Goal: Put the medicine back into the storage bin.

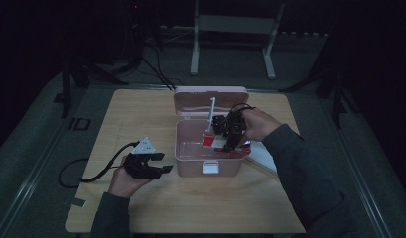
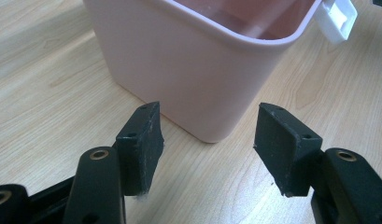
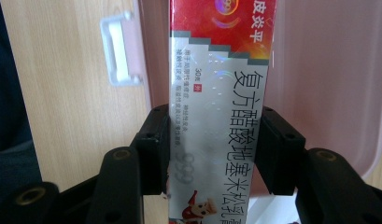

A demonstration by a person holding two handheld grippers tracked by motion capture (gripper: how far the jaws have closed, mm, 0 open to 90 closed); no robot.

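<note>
Two hand-held grippers at a pale wooden table (image 1: 141,208). Right gripper (image 3: 212,140), jaws clamped on both sides of a red-and-white ointment carton (image 3: 219,93), held over the open pink plastic box (image 1: 190,166) at mid-table. Left gripper (image 2: 207,140), jaws spread wide and holding nothing, resting just beside the box's rounded corner, near its white latch (image 2: 338,18).

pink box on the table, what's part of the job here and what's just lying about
In the job: pink box with open lid; red and white carton clamped in the right gripper.
Lying about: white sheet beside the box; metal stand beyond the table.
</note>
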